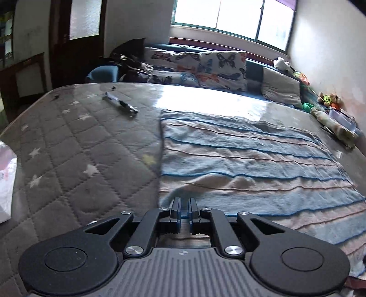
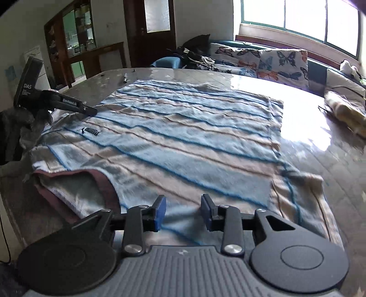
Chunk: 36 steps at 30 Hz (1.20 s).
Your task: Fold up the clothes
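A striped T-shirt (image 2: 183, 137) in pale blue, beige and dark blue lies spread flat on a grey quilted mattress (image 1: 80, 148) printed with white stars. The maroon collar (image 2: 91, 182) is near the right gripper. A dark pen (image 1: 120, 104) lies on the mattress, well apart from the shirt's edge. Beyond the bed are butterfly-print pillows (image 1: 217, 66), a grey cushion (image 1: 281, 88), soft toys (image 1: 329, 99) along the wall, a bright window (image 1: 233, 16) and a dark wooden door (image 2: 157, 29). A white package (image 1: 6, 182) sits at the mattress edge.

The left gripper (image 1: 184, 206) has its jaws pressed together, pinching a raised fold of shirt fabric at the left edge. The right gripper (image 2: 183, 210) hovers over the shirt near the collar, jaws apart, holding nothing.

In the right view, the left gripper's side reads "DAS" and "GenRobot.AI". The shirt's dark chest logo (image 2: 90, 131) is upside down and blurred.
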Motion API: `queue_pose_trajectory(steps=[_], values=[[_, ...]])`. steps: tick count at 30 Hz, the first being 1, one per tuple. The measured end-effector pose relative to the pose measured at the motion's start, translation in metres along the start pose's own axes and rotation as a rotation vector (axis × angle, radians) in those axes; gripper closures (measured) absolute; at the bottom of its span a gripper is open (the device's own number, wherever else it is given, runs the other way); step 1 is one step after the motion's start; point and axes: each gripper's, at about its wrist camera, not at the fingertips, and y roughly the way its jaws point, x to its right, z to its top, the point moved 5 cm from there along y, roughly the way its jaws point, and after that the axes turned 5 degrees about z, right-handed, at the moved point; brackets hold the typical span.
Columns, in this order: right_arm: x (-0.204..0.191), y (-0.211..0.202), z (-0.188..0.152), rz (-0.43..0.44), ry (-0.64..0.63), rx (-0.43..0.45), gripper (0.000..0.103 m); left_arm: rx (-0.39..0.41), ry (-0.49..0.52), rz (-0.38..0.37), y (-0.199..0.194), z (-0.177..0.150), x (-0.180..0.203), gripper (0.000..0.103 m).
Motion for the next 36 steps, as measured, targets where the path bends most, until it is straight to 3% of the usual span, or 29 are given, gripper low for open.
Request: queue_pose_trajectory(steps=[3,7,9,13,17,25,32,36], values=[[-0.005,-0.008,-0.009,-0.02,-0.043,-0.014,0.066,0.013,0.01,0.0,-0.01,-0.001,0.003,0.095],[-0.006,-0.018,-0.011,-0.027,-0.051,-0.008,0.065,0.048,0.057,-0.031,-0.031,-0.005,0.02,0.075],[0.0,-0.02,-0.008,-0.042,-0.029,0.008,0.064,0.06,0.085,-0.058,-0.041,-0.011,0.032,0.072],[0.019,-0.02,-0.011,-0.063,0.034,-0.006,0.064,0.073,0.145,-0.105,-0.06,-0.026,0.054,0.057],[0.037,-0.026,-0.007,-0.097,0.06,0.022,0.064,0.072,0.188,-0.126,-0.068,-0.038,0.07,0.05],[0.074,-0.01,0.021,-0.152,0.107,0.083,0.064,0.082,0.234,-0.159,-0.073,-0.046,0.095,0.045],[0.109,-0.002,0.014,-0.208,0.194,0.073,0.062,0.071,0.247,-0.158,-0.07,-0.049,0.097,0.044],[0.104,-0.013,0.017,-0.217,0.184,0.109,0.062,0.068,0.245,-0.159,-0.069,-0.049,0.096,0.044]])
